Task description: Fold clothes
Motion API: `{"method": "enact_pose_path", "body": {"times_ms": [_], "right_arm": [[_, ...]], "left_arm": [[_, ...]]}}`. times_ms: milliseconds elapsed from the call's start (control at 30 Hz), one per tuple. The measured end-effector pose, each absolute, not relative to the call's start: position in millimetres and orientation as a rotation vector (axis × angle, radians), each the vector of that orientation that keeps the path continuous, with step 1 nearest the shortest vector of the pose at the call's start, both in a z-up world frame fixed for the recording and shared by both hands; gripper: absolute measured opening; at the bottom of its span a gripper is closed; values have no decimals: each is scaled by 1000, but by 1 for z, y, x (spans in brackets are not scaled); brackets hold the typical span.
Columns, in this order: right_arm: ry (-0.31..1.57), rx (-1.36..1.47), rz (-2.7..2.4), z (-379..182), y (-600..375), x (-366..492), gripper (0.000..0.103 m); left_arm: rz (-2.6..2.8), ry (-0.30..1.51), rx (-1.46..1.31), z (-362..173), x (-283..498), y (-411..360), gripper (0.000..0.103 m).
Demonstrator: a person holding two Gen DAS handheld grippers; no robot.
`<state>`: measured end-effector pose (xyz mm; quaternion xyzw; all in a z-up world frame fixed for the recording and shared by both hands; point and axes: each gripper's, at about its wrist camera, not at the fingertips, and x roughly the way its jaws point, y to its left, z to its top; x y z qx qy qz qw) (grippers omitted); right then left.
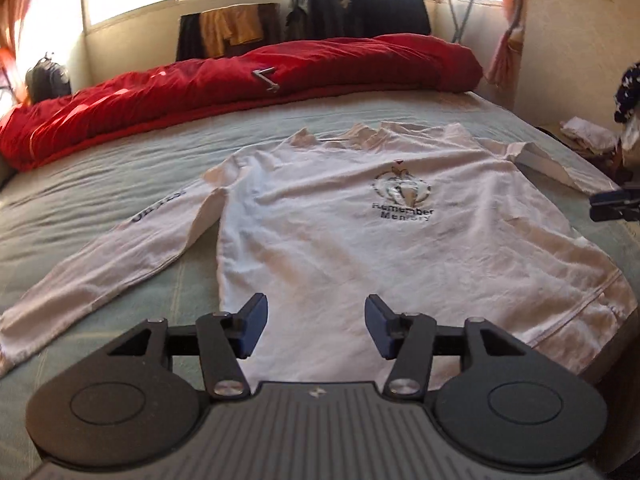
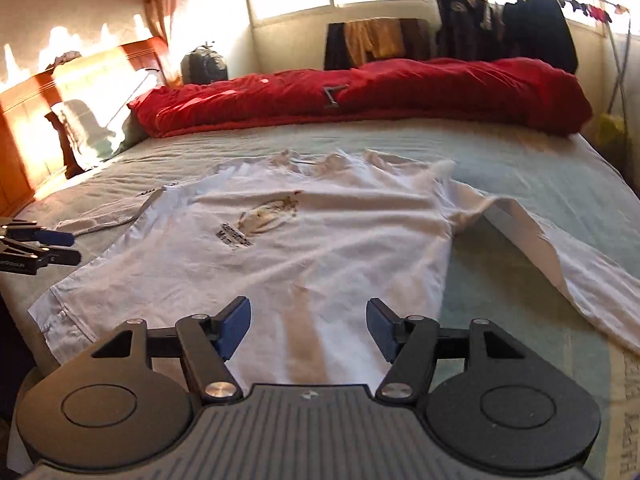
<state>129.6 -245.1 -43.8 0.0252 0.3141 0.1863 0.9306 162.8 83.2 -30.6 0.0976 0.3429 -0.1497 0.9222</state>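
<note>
Currently: shirt [image 1: 340, 240], centre frame on the bed [image 1: 120, 168], lies flat, front up, both sleeves spread, no fold visible. My left gripper [image 1: 313, 328] and right gripper [image 2: 309, 330], lower frame, gape wide, holding nothing. All folding remains.

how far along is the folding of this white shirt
Done: the white shirt lies spread flat, print up, on the bed, both sleeves out. In hand: nothing; the left gripper and right gripper hover open near its hem. Left: every fold, as no sleeve or side is turned in yet.
</note>
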Motion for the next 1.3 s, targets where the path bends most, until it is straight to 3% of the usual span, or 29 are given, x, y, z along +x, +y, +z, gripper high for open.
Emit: {"method": "enact_pose_path", "body": {"times_ms": [167,300,367,433,533,800,1000,1133,1300], "right_arm": [[706,35,400,-87,-202,170,69],[680,4,383,-101,-218,150,72],[694,-37,355,-101,-234,130,76],[709,-66,322,-102,-247,112,91],[711,-67,277,-109,-263,86,103],[696,-39,126,-111,-261,70,103],[546,-161,223,-60,-221,69,103],[588,-207,355,-76,-168,97,103],[637,-130,348,-96,-169,90,103]], "left_arm": [[-335,731,241,-76,183,44,56],[-337,746,109,-87,164,77,61],[-323,757,105,-86,148,94,69],[-292,767,121,-85,130,107,72],[-253,762,115,-86,104,120,76],[-171,721,164,-78,82,106,77],[-261,609,234,-57,99,68,78],[-350,596,290,-71,115,29,78],[-354,637,254,-95,104,21,78]]}}
